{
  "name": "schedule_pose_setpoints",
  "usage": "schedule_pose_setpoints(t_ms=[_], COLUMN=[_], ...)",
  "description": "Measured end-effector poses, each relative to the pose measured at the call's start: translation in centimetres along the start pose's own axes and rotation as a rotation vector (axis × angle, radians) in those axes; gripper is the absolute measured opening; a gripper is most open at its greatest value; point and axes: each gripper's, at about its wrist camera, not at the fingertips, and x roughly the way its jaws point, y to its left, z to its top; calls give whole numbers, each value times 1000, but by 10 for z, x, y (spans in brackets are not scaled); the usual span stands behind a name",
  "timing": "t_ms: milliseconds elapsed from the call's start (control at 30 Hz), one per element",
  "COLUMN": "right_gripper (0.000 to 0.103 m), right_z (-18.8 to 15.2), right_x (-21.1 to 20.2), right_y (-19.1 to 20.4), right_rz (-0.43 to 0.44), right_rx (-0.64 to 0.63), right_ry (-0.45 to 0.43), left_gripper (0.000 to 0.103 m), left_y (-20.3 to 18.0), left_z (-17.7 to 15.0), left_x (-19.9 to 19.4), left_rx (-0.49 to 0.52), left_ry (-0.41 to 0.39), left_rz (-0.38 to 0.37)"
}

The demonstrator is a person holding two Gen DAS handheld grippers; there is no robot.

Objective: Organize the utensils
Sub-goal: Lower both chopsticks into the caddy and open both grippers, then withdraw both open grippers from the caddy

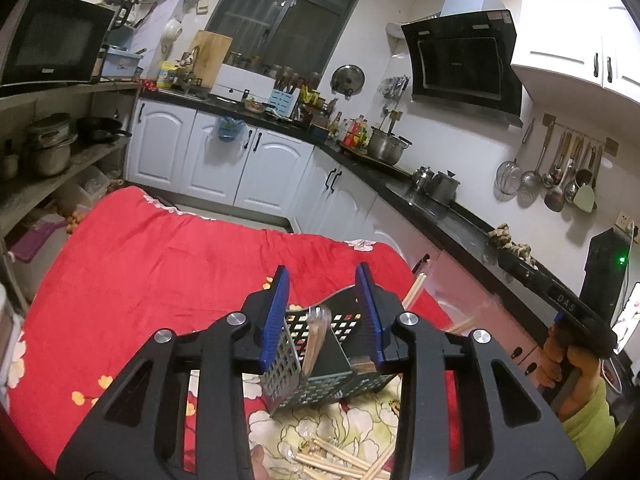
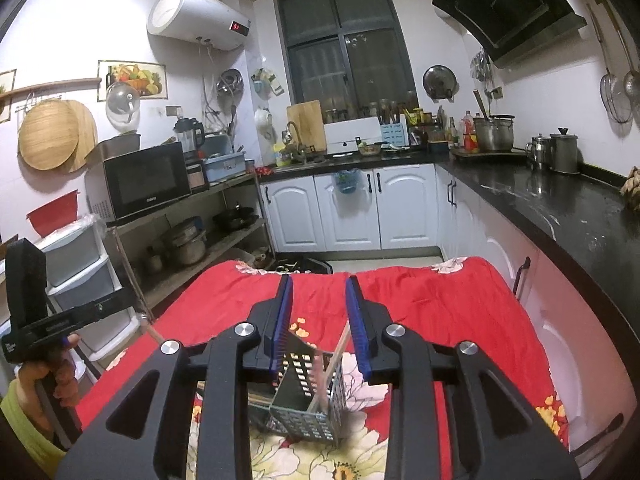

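A dark perforated utensil caddy (image 1: 320, 364) stands on the red flowered tablecloth (image 1: 160, 280). My left gripper (image 1: 325, 312) is open right above it. A clear plastic fork (image 1: 316, 340) stands blurred in the caddy between my fingers, apparently untouched. Loose wooden chopsticks (image 1: 340, 460) lie on the cloth near the bottom edge. In the right wrist view the caddy (image 2: 308, 396) sits below my open right gripper (image 2: 318, 320), with a chopstick (image 2: 332, 364) leaning inside it, free of the pads.
A black counter (image 2: 560, 216) with white cabinets runs along the right. A shelf rack with a microwave (image 2: 144, 184) and pots stands at left. The other gripper and hand show at right (image 1: 568, 320) and at left (image 2: 40, 320).
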Motion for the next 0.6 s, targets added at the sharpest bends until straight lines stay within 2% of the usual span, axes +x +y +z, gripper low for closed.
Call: schedule_pose_setpoints(t_ms=[33, 100, 167, 233, 300, 367, 433, 467, 600], right_gripper=[28, 33, 36, 38, 42, 44, 44, 46, 49], right_z=[-1, -4, -6, -8, -9, -10, -11, -12, -15], right_x=[-2, -5, -8, -11, -14, -17, -20, -22, -32], right_y=[1, 2, 2, 1, 0, 1, 0, 1, 2], right_rz=[-2, -6, -10, -15, -20, -18, -18, -19, -14], right_rx=[-4, -10, -15, -19, -20, -20, -23, -25, -32], right_ry=[0, 0, -3, -3, -3, -5, -8, -9, -17], left_gripper=[32, 45, 48, 55, 74, 82, 86, 92, 92], left_y=[0, 0, 1, 2, 3, 3, 3, 3, 4], left_z=[0, -3, -5, -6, -6, -8, -8, -8, -12], left_x=[0, -4, -9, -14, -20, -27, -31, -33, -39], left_rx=[-1, -4, -6, -8, -11, -8, -6, -7, -18], left_ry=[-1, -5, -14, -23, -39, -50, -55, -57, -59], left_rz=[3, 5, 8, 12, 19, 25, 33, 36, 40])
